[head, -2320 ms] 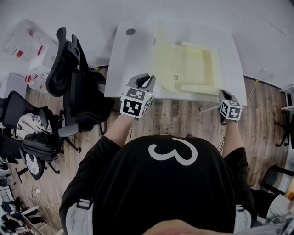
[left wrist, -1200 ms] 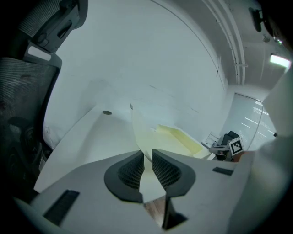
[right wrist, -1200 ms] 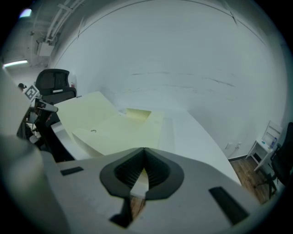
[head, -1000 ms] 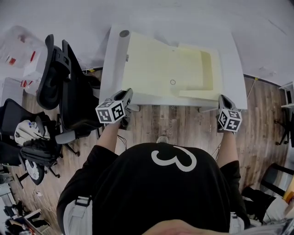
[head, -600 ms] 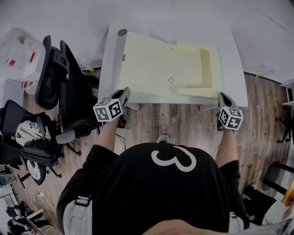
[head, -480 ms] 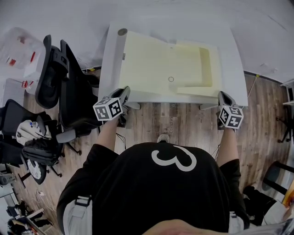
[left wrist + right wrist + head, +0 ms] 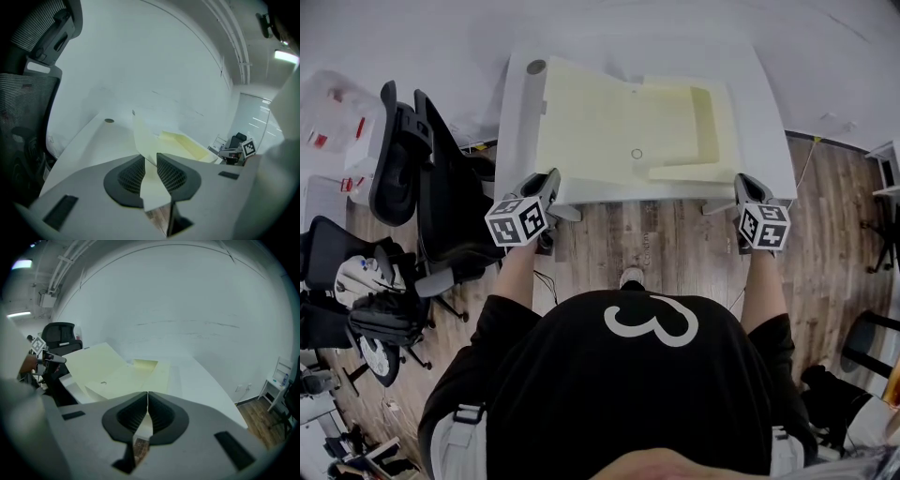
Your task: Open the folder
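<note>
A pale yellow folder point(image 7: 628, 122) lies spread open on the white table point(image 7: 517, 122), its front cover flat to the left and its pocket side to the right. My left gripper point(image 7: 551, 178) is at the cover's front left corner. In the left gripper view its jaws point(image 7: 150, 159) are opening, with a gap between the pads and the cover's corner point(image 7: 145, 140) loose in it. My right gripper point(image 7: 741, 183) is at the folder's front right corner. There its tips point(image 7: 147, 394) meet, with a pale edge of the folder point(image 7: 108, 366) pinched between the pads.
Black office chairs point(image 7: 422, 159) stand close to the table's left side, and one chair back point(image 7: 28, 93) fills the left of the left gripper view. A round grommet hole point(image 7: 535, 67) sits at the table's far left corner. Wooden floor lies in front of the table.
The front cover stood upright mid-table; it has swung over and now lies flat to the left. My left gripper moved left with it. The right gripper stayed at its corner.
</note>
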The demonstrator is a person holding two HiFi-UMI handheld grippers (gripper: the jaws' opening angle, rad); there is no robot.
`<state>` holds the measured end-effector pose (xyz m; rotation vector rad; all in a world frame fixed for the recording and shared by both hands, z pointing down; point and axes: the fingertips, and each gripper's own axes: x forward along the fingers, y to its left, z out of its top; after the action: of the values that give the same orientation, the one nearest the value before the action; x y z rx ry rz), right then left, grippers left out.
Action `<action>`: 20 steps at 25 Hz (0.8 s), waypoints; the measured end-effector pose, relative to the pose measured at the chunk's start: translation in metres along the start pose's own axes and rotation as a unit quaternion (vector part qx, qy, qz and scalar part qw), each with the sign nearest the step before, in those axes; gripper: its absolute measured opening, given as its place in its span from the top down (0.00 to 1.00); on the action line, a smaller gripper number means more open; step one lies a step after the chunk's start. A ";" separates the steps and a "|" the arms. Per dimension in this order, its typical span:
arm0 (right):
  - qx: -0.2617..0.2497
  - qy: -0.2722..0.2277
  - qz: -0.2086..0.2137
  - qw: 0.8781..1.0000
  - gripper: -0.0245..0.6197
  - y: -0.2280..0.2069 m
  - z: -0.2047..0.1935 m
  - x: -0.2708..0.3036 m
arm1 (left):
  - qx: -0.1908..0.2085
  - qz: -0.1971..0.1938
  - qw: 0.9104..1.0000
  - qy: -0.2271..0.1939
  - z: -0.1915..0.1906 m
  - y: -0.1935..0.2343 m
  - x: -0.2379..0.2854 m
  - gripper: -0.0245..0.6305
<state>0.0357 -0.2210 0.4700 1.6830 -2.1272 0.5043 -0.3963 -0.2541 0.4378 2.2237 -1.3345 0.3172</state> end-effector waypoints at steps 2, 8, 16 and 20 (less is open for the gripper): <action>0.001 -0.008 0.004 1.000 0.92 0.006 0.004 -0.012 | 0.010 0.002 1.000 -0.008 0.005 -0.005 -0.002 0.85; 0.001 -0.020 0.017 1.000 0.92 0.020 0.007 -0.055 | 0.042 -0.003 0.999 -0.030 0.023 -0.028 -0.006 0.82; 0.003 -0.058 0.029 0.998 0.92 0.039 0.009 -0.121 | 0.071 -0.018 0.995 -0.063 0.035 -0.078 -0.027 0.81; 0.000 -0.086 0.054 0.995 0.92 0.060 0.017 -0.163 | 0.080 -0.031 0.993 -0.081 0.033 -0.113 -0.058 0.81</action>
<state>0.0102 -0.0797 0.3707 1.6722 -2.3503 0.4022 -0.3287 -0.1860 0.3484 2.4649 -1.3599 0.2327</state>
